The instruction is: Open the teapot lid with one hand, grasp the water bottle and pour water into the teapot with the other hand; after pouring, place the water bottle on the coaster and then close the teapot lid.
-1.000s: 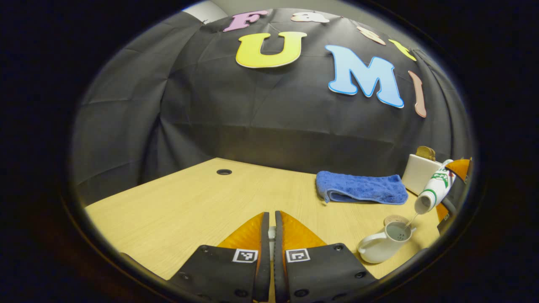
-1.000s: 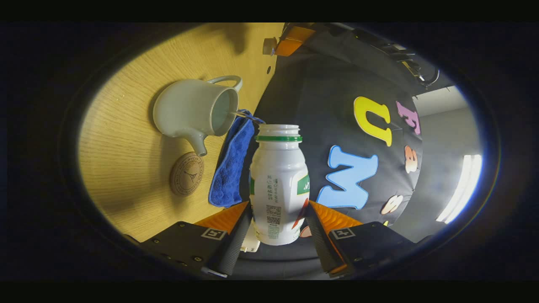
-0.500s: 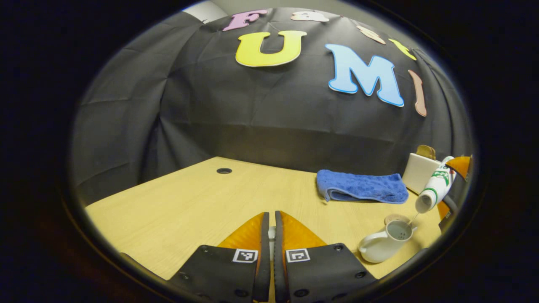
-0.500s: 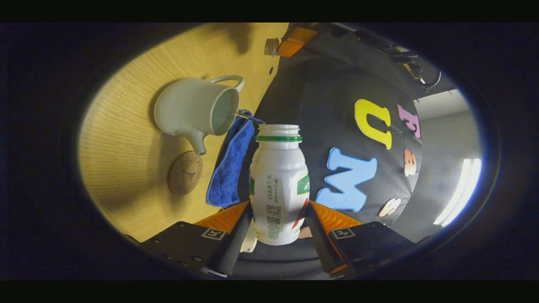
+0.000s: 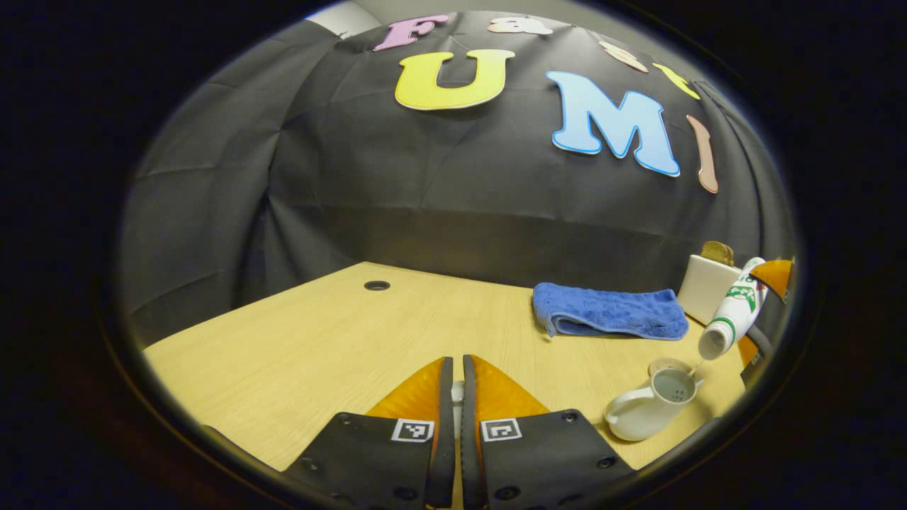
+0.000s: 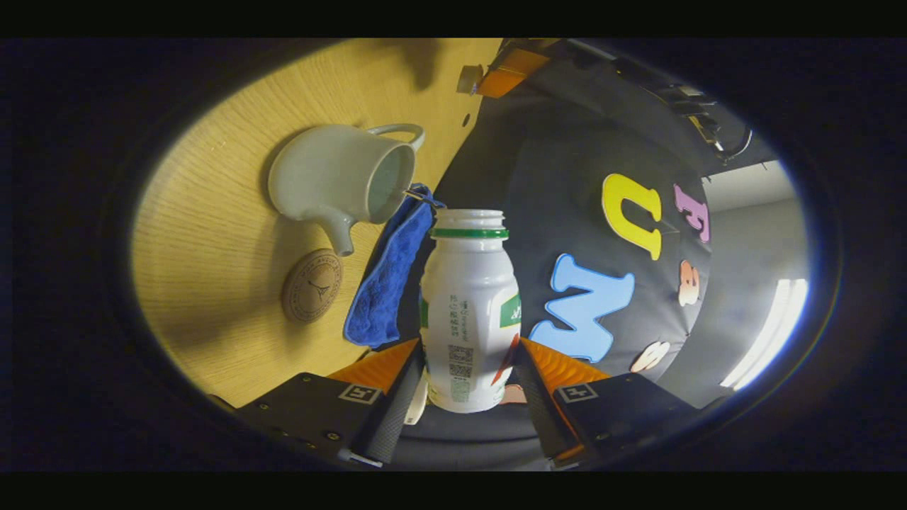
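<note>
The white teapot [image 5: 648,411] stands open on the wooden table, handle to the left in the left gripper view. My right gripper [image 6: 469,348] is shut on the white water bottle [image 6: 468,312], which has a green neck ring. The bottle [image 5: 730,319] tilts mouth-down over the teapot [image 6: 333,180], and a thin stream runs into it. My left gripper [image 5: 453,397] is shut on the teapot lid [image 5: 458,392], a pale sliver between its fingers, held away to the teapot's left. The lid [image 6: 468,76] shows as a small round knob. The round brown coaster [image 6: 312,285] lies just beyond the spout.
A folded blue towel [image 5: 609,312] lies behind the teapot near the cloth wall. A white box [image 5: 705,287] with something brown on top stands to the towel's right. A cable hole [image 5: 377,286] is in the table at the back left.
The right gripper has turned and shifted slightly with the bottle, still tilted over the teapot with water trickling. The left gripper has barely moved.
</note>
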`<state>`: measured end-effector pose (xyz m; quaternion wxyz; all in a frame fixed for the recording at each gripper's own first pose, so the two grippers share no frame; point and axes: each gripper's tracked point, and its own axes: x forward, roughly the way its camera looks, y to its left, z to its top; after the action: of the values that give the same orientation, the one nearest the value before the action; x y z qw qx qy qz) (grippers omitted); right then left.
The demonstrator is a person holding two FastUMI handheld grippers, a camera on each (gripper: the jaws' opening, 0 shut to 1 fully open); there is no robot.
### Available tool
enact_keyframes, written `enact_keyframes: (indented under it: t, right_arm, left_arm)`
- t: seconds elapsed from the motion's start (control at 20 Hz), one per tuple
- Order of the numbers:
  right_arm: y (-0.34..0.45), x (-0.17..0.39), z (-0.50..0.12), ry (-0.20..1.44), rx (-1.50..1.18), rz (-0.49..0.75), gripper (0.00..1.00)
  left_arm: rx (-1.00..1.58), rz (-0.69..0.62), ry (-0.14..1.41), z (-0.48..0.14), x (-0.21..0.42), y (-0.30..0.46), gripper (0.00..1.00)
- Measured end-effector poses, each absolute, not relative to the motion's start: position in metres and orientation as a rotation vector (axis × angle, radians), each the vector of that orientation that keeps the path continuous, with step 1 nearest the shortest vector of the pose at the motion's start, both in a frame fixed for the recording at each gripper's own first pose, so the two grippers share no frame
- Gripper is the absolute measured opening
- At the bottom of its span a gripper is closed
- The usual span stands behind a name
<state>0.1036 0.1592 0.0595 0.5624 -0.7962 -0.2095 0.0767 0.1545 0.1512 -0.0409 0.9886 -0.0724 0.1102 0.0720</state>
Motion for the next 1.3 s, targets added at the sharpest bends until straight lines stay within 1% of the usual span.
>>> enact_keyframes:
  t: [1.0,1.3]
  right_arm:
    - [0.169,0.102,0.061,-0.583,-2.006,0.174,0.75]
    - [0.174,0.100,0.066,-0.626,-2.034,0.155,0.75]
  left_arm:
    - [-0.141,0.144,0.235,-0.044,0.154,0.152,0.14]
    - [-0.141,0.144,0.239,-0.045,0.156,0.152,0.14]
